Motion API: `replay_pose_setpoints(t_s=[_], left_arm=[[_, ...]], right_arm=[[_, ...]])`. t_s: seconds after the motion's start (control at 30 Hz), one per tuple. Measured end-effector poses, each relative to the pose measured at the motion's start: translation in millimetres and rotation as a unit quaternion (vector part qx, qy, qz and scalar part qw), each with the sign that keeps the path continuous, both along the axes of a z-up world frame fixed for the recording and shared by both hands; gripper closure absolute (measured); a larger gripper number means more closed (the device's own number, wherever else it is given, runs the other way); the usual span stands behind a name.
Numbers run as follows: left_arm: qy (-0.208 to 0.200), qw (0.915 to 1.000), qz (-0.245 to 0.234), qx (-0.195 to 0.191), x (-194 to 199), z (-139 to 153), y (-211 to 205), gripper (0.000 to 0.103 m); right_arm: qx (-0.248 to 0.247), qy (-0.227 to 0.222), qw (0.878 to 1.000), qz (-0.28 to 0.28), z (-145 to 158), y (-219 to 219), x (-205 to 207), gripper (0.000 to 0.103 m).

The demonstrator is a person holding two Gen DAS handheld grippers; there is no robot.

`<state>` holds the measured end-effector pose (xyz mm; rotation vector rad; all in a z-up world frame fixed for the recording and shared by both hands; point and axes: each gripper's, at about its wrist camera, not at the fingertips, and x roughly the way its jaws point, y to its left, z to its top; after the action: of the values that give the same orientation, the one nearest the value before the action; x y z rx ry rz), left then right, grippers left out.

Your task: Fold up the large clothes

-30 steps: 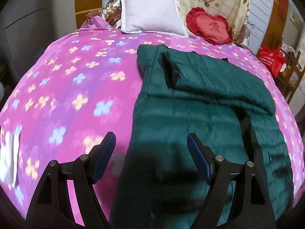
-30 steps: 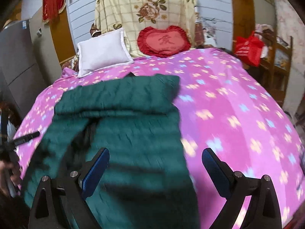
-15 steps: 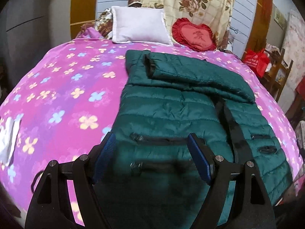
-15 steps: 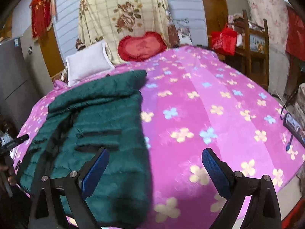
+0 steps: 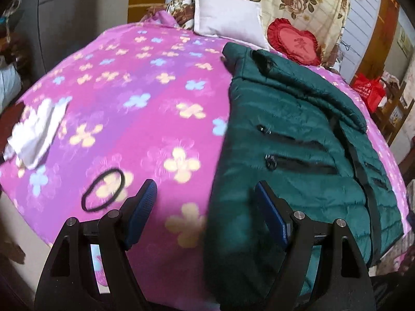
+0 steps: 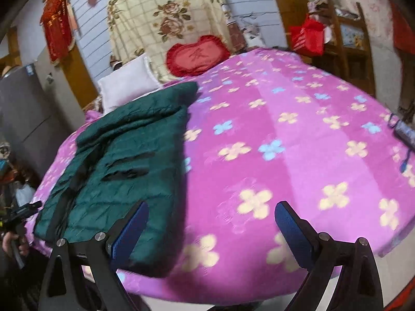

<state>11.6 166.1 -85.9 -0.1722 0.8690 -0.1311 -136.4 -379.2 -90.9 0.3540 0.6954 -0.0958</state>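
A dark green quilted jacket [image 5: 293, 140] lies flat on the pink flowered bedspread [image 5: 145, 119], its sleeves folded across the top and its hem at the near bed edge. In the left wrist view my left gripper [image 5: 206, 210] is open above the jacket's left hem corner, with nothing between its fingers. In the right wrist view the jacket [image 6: 124, 160] fills the left side. My right gripper [image 6: 211, 229] is open just off the jacket's right hem corner, over the bare bedspread [image 6: 298, 140]. The left gripper [image 6: 18, 212] and a hand show small at that view's left edge.
A black hair band [image 5: 102, 194] and a white cloth [image 5: 36, 132] lie on the bedspread's left part. A white pillow [image 5: 228, 18] and a red heart cushion [image 5: 295, 41] sit at the head. A dark bundle [image 6: 404, 132] lies at the right edge, beside a wooden chair [image 6: 345, 39] with a red bag [image 6: 308, 36].
Both grippers have drawn back toward the foot of the bed and sunk a little. The left one slid left to the hem's left corner, the right one right to its right corner. Jaws unchanged.
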Motion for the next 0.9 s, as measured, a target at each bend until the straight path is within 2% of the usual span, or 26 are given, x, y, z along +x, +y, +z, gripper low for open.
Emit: replay_pose_setpoints(t_s=[0.17,0.27,0.4,0.67,0.77,0.9], left_arm=[[-0.017,0.9996,-0.019,-0.014,-5.8,1.0,-6.2,0.024],[-0.031,0.999,-0.032,-0.007,-9.0,3.6,-12.5,0.024],[-0.011,0.9984,-0.056,0.006,-8.0,-8.7,-23.6,0.024],[0.001,0.9983,-0.057,-0.007,-6.5,-16.6,-23.9,0.023],[-0.003,0.9979,-0.064,-0.005,-7.6,-17.7,-28.2,0.015],[0.003,0.9981,-0.061,-0.003,-5.7,-18.0,-33.9,0.01]], right_arm=[[0.059,0.009,0.997,0.05,-13.0,16.8,16.6,0.006],[0.066,0.013,0.994,0.09,-16.4,37.1,27.6,0.006],[0.115,0.025,0.985,0.128,-27.0,50.6,37.2,0.005],[0.126,-0.002,0.983,0.131,-29.4,52.3,27.7,0.005],[0.117,-0.012,0.985,0.128,-29.6,54.2,25.0,0.005],[0.102,-0.014,0.987,0.124,-28.5,57.3,21.6,0.005]])
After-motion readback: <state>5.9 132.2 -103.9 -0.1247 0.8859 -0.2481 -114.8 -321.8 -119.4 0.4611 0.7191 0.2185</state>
